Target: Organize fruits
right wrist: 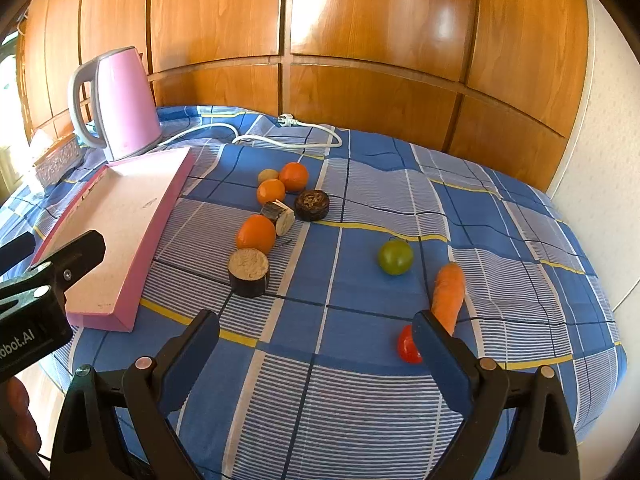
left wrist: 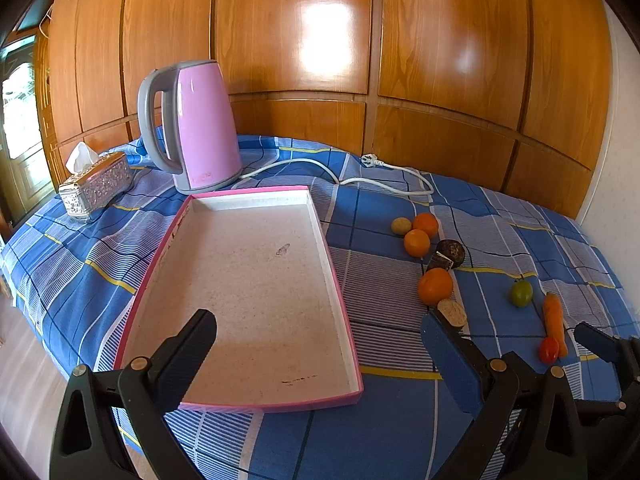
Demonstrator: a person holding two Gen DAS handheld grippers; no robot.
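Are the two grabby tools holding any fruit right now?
No. The left tool is open over the pink tray, and the right tool is open above the blue cloth. Neither holds anything.

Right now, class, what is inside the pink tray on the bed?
Nothing from the fruit pile: the pink tray shows only its bare speckled white floor with a few dark smudges. The left gripper hangs open over the near end, its finger covering one small corner patch.

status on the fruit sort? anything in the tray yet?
Nothing done: the pink tray is empty. Left gripper and right gripper are both open, holding nothing. Left: three oranges, green fruit, red tomato all lie on the cloth.
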